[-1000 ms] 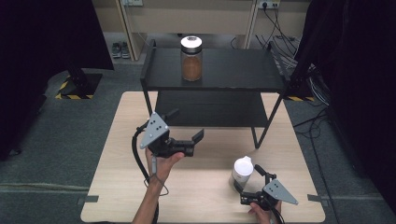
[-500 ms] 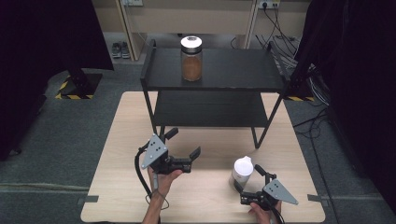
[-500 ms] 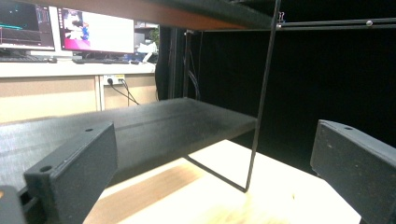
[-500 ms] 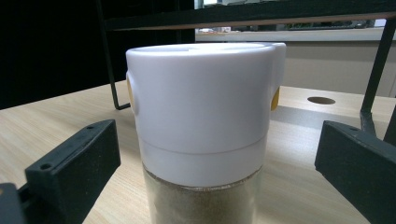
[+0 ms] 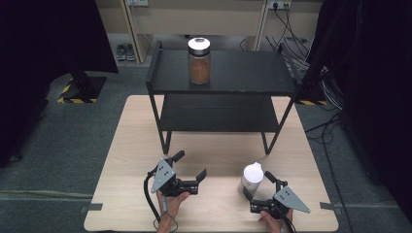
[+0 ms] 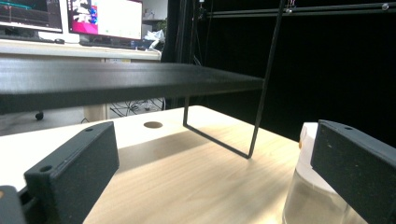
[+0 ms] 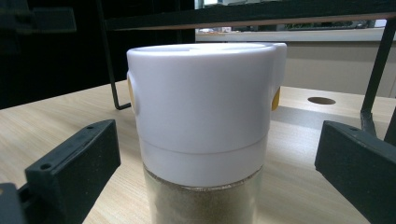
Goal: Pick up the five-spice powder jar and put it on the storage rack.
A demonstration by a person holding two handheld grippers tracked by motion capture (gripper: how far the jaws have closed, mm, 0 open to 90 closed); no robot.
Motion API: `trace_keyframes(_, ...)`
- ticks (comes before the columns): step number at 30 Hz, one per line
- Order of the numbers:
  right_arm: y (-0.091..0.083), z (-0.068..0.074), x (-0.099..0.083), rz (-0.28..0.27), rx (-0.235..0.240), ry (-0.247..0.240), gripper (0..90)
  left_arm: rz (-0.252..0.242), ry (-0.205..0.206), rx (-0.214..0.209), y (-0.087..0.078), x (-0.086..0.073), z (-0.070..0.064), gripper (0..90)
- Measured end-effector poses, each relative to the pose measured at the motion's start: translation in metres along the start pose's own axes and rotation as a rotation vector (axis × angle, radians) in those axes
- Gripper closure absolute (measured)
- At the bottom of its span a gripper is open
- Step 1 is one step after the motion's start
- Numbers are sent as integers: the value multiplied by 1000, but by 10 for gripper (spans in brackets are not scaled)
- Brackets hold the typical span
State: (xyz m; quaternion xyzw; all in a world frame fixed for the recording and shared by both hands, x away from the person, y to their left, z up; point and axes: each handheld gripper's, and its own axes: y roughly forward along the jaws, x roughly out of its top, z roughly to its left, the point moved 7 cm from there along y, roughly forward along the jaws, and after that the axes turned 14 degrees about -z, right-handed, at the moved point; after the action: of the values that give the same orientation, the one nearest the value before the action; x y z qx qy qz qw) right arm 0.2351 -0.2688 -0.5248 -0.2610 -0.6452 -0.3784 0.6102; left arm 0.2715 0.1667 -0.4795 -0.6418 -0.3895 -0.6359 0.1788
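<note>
Your left gripper [image 5: 188, 171] drew back toward you, jaws apart and empty; your right gripper [image 5: 258, 188] stood open around the white-capped jar [image 5: 252, 177], ready to close.

A jar [image 5: 199, 61] stands on the shelf [image 5: 243, 73], behind the shaker [image 5: 252, 178].

Even overhead light, dark room edges, soft shelf shadow on table [image 5: 136, 145], close views slightly blurred

We are looking past two black jaws standing wide apart; a white-capped jar [image 6: 312, 186] is sitting at lower right, a black shelf [image 6: 126, 84] is crossing the upper frame above the wooden table [image 6: 196, 172].
</note>
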Motion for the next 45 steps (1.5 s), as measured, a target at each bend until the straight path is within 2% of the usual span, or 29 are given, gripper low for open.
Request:
trace_keyframes(7,0,0,0,0,2,-4,5,4,-2,13,-11,-17,-4,5)
trace_keyframes(15,0,0,0,1,3,-6,4,33,-2,21,-20,-34,-11,5)
trace_keyframes(17,0,1,0,1,3,-8,4,50,15,31,-22,-37,-13,5)
trace_keyframes(22,0,1,0,2,3,-8,4,57,14,39,-28,-43,-15,5)
trace_keyframes(29,0,1,0,2,6,-14,4,63,-7,35,-34,-48,-14,5)
trace_keyframes(33,0,0,0,3,7,-14,4,73,5,26,-33,-47,-15,5)
trace_keyframes(37,0,0,0,3,8,-14,4,89,34,18,-31,-47,-18,6)
trace_keyframes(41,0,0,0,3,9,-15,4,83,22,15,-32,-47,-16,9)
trace_keyframes(45,0,0,0,3,10,-15,4,84,29,8,-32,-47,-17,9)
